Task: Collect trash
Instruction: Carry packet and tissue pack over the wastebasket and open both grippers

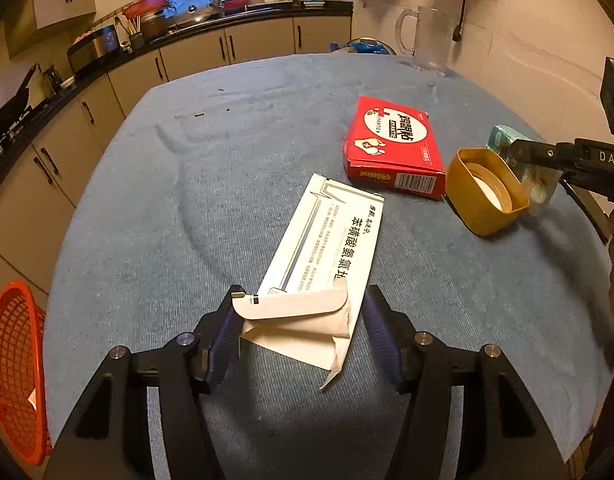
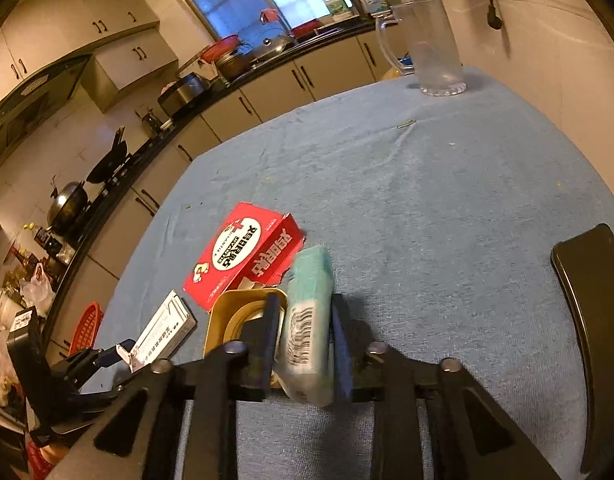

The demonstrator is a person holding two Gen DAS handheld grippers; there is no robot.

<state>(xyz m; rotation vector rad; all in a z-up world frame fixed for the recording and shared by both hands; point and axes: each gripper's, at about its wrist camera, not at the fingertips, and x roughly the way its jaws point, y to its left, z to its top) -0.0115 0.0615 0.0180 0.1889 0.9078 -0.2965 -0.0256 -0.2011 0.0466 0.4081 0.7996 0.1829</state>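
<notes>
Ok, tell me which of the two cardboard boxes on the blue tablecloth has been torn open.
The flat white cardboard box between the left gripper's fingers; its near flap is ripped. The red cardboard box looks intact.

A flattened white medicine box (image 1: 327, 248) with black print lay on the blue cloth, its torn flap end at six o'clock. A red box (image 1: 391, 146), torn at one corner, lay flat toward one o'clock of it. A yellow lid (image 1: 487, 192) rested tilted at the red box's three o'clock. A teal tissue pack (image 2: 309, 320) stood on edge beside the lid.
</notes>
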